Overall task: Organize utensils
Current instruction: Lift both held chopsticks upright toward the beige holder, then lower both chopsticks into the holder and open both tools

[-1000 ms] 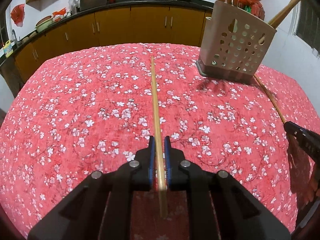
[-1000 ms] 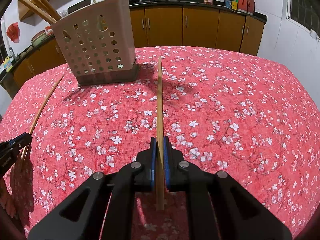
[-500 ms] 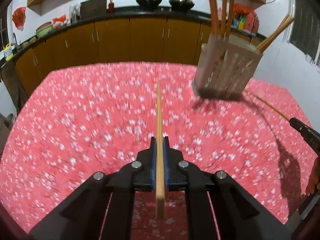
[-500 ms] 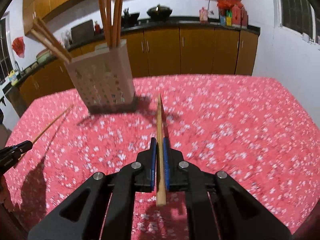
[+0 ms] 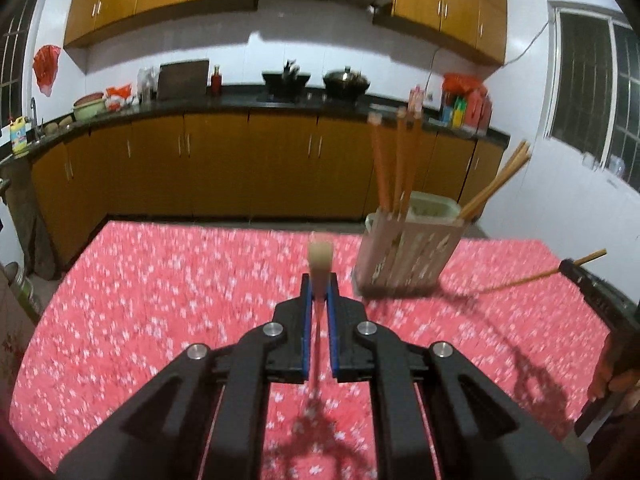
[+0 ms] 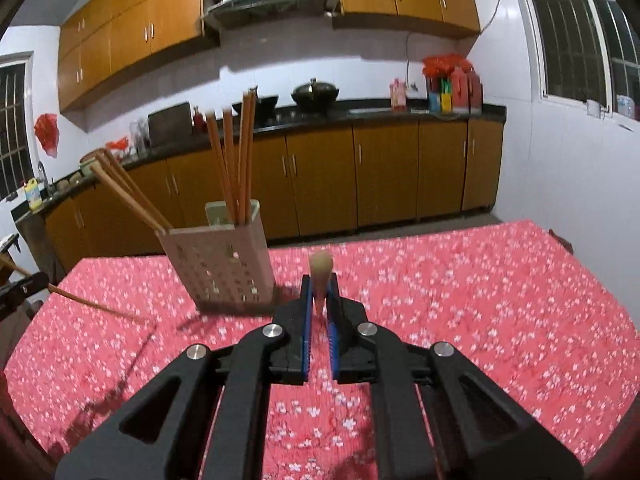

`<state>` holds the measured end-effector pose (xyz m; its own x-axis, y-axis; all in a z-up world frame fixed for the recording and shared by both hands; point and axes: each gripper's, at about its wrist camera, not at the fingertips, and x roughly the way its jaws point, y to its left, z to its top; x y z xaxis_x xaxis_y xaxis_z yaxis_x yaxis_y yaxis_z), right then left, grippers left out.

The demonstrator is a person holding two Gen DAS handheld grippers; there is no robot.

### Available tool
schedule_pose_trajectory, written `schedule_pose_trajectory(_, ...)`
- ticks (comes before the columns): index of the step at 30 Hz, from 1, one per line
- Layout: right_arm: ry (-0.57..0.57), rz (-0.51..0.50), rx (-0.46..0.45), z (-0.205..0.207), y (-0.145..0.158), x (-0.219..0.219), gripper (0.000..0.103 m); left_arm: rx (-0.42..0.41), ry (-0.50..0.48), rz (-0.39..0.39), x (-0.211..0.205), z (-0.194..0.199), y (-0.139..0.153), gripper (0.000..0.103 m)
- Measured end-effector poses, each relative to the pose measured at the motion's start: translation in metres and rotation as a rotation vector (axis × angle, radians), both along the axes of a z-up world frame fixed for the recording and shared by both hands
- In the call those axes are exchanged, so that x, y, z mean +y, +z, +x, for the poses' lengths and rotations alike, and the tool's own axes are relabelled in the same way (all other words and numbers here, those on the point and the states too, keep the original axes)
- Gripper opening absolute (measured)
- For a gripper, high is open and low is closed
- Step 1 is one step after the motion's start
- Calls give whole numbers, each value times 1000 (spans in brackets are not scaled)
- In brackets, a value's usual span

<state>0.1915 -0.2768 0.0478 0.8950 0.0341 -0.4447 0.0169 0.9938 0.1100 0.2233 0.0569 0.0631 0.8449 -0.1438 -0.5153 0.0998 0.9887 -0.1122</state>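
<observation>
My left gripper [image 5: 319,286] is shut on a wooden chopstick [image 5: 319,264], held above the red floral tablecloth [image 5: 160,300] and pointing toward the camera end-on. My right gripper [image 6: 320,286] is shut on another wooden chopstick [image 6: 320,270], also lifted. A beige perforated utensil holder [image 5: 404,256] stands on the table ahead and to the right of the left gripper; in the right wrist view the holder [image 6: 218,264] is ahead and to the left. Several chopsticks [image 6: 236,152] stand in it. The other gripper with its chopstick shows at each view's edge [image 5: 592,284] [image 6: 20,286].
Brown kitchen cabinets [image 5: 216,168] and a dark counter with woks [image 5: 344,80] run behind the table. A white wall with a window [image 6: 580,40] lies to the right. The tablecloth [image 6: 460,300] spreads right of the holder.
Both grippers have lifted their chopsticks off the table and tilted up, so the view rose from the cloth to the cabinets. The holder now sits lower in both views.
</observation>
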Motion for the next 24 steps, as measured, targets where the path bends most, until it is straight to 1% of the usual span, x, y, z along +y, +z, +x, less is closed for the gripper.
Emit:
schedule_pose_trajectory(3,2,-5,-16,-1,6,0,8,-38,-4,-9,1,0,15,8)
schedule_pose_trajectory(8,18,-6,-27,2,19,4,8,-64,-27,-13,-4,3,30,8)
schedule_pose_trajectory(10,37,13,-36,2,29,4,7,-75,-50,-19,-8,2,37,8)
schedule_pose_trajectory(13,84,63,-65,1,51,6,7,-101,-97,-29,-17,1,52,8)
schedule_pose_trajectory(17,145,108,-140,-3,84,11,7,-161,-148,-47,-34,-1,77,8)
schedule_pose_trajectory(20,164,106,-214,-5,104,19,7,-212,-161,-55,-43,0,93,8)
schedule_pose_trajectory(24,165,82,-304,0,122,31,7,-271,-160,-71,-55,9,112,8)
